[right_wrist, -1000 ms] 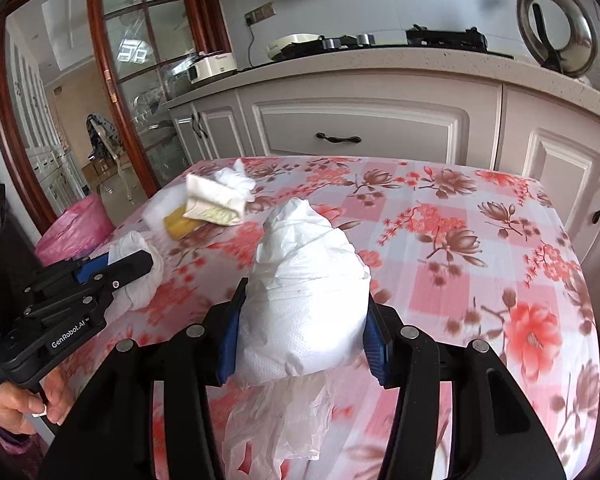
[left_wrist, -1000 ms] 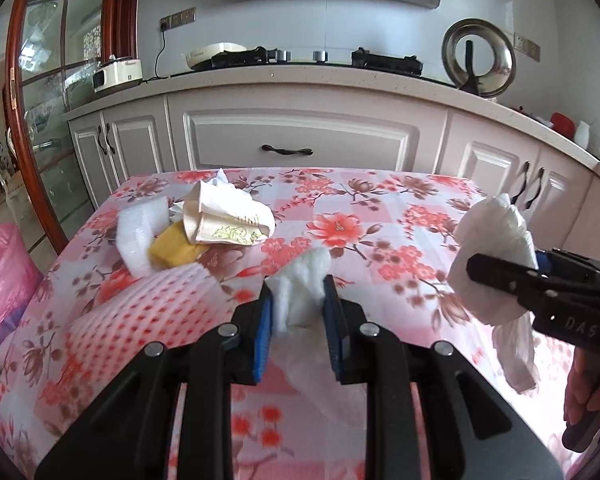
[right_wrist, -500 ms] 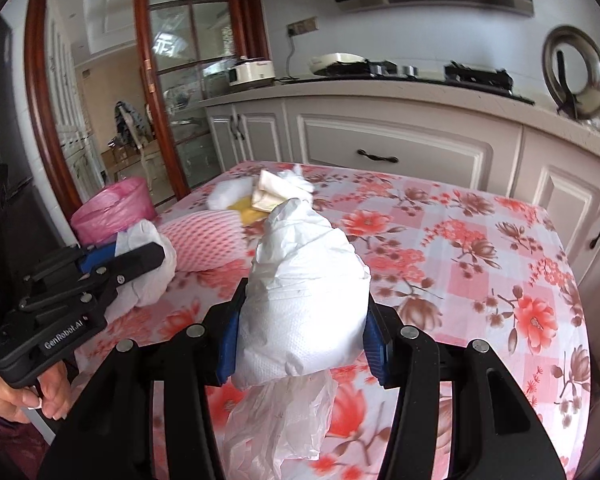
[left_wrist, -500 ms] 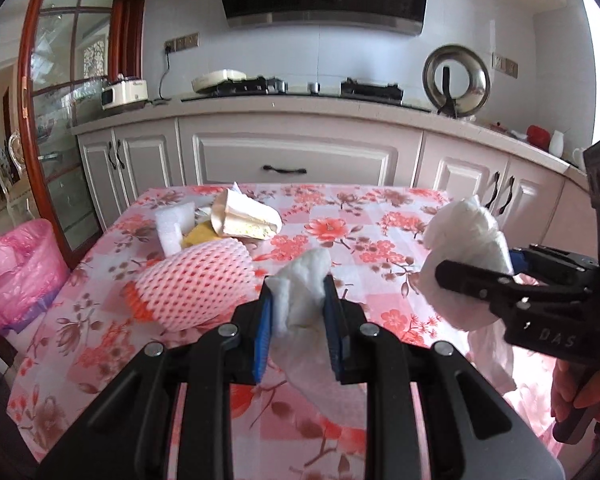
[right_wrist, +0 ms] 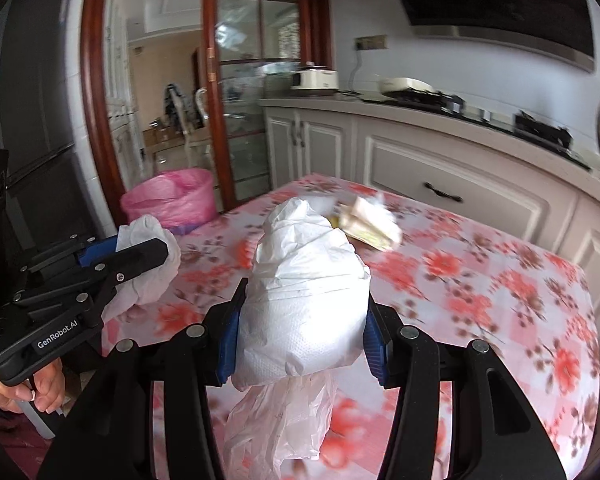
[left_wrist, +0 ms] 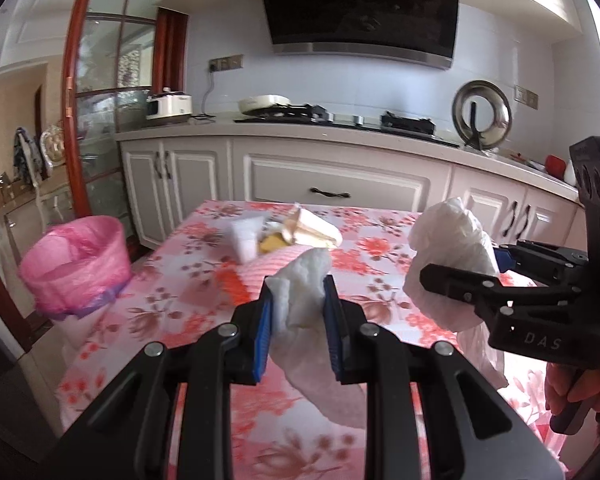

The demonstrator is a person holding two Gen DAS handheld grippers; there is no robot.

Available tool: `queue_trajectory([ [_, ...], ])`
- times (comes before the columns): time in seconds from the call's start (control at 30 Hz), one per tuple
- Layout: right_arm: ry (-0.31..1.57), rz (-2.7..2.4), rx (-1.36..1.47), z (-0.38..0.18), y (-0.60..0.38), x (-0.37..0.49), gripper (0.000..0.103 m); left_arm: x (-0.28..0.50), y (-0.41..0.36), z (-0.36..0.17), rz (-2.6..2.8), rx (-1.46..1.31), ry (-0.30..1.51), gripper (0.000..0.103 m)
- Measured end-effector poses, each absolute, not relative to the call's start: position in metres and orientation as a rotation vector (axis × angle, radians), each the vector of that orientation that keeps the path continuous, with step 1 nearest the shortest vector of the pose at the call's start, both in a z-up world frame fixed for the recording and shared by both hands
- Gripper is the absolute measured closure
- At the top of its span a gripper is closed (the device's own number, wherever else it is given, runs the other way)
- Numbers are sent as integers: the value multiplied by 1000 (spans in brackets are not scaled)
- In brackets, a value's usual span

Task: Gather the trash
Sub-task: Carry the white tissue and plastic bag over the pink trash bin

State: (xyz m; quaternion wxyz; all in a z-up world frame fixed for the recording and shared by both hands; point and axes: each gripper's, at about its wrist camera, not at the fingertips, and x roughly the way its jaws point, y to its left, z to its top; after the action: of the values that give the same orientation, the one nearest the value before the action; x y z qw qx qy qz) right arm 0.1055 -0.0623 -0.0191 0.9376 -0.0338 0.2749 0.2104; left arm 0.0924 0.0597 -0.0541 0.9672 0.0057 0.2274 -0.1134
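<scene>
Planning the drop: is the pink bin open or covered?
Open. The bin stands beside the table, its pink liner folded over the rim, no lid on it. How full it is cannot be told.

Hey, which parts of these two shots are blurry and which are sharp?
Left wrist view: the bin and tablecloth are motion-smeared, while the left gripper and its tissue stay sharp. Right wrist view: the tablecloth is smeared, the right gripper and bag crisp.
</scene>
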Motion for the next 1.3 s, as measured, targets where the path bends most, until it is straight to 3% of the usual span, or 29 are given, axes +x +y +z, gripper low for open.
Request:
queue_trajectory([
  [0.63,516,728,-158,0,102,183,54,106,214,-35,97,-54,431,80],
  [1.3,584,941,-31,-2,244,353,53,254,379,-30,232,-146,449,80],
])
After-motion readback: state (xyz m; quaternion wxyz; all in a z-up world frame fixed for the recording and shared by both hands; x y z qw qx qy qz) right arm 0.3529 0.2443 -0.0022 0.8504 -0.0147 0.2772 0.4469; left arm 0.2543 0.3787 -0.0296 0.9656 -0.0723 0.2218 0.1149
